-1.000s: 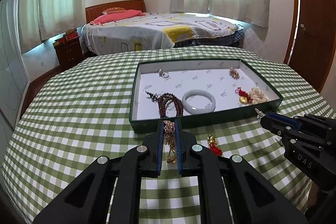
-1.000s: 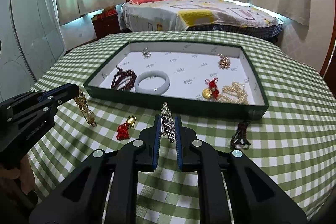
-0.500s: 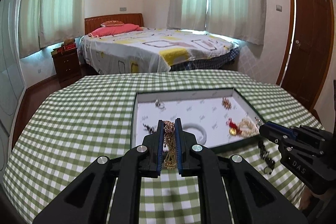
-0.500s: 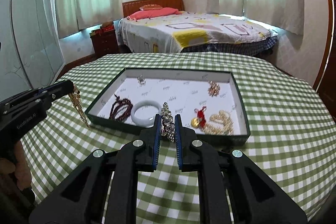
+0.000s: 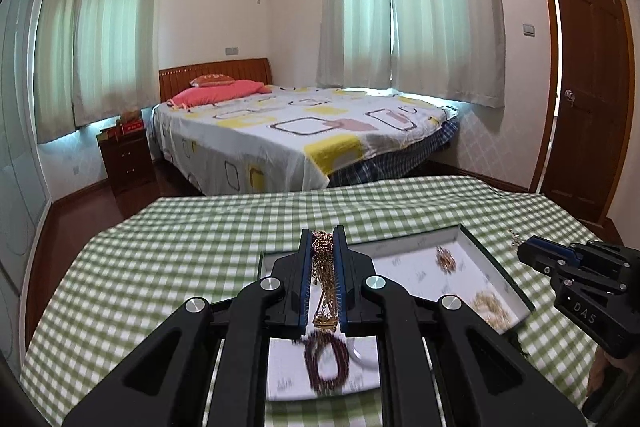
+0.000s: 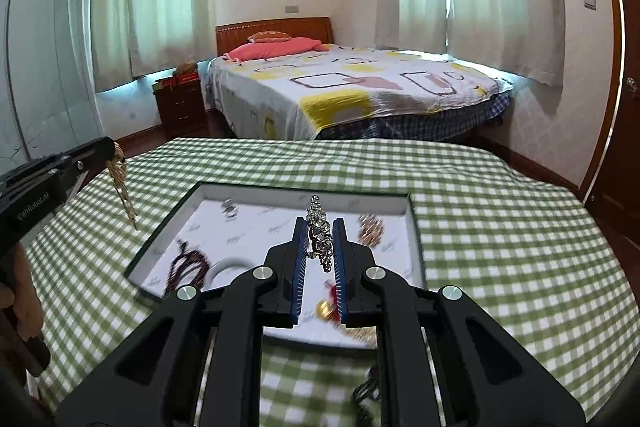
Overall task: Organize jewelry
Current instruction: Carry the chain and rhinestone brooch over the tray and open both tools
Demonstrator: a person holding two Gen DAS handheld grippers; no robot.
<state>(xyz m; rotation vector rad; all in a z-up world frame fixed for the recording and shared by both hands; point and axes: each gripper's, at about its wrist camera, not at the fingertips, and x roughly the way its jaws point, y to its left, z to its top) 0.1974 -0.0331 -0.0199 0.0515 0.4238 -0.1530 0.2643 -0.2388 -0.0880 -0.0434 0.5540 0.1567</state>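
My left gripper [image 5: 323, 239] is shut on a gold chain [image 5: 325, 279] that hangs down between its fingers, above the near left part of the green-edged jewelry tray [image 5: 502, 267]. The left gripper also shows in the right wrist view [image 6: 106, 151] with the gold chain [image 6: 122, 187] dangling. My right gripper [image 6: 319, 227] is shut on a silver rhinestone piece [image 6: 320, 235] above the tray [image 6: 416, 239]. In the tray lie dark red beads [image 6: 188, 265], a white bangle [image 6: 228, 265], a gold brooch [image 6: 370, 227], a ring [image 6: 229, 207] and a red-and-gold charm [image 6: 326, 307].
The tray sits on a round table with a green checked cloth [image 6: 500, 227]. A dark jewelry piece [image 6: 366, 391] lies on the cloth near the tray's front edge. A bed [image 5: 300, 131], nightstand [image 5: 126, 151] and door [image 5: 584, 87] stand beyond the table.
Both grippers have risen and moved forward over the tray, each still holding its piece. The tray now sits lower and closer in both views.
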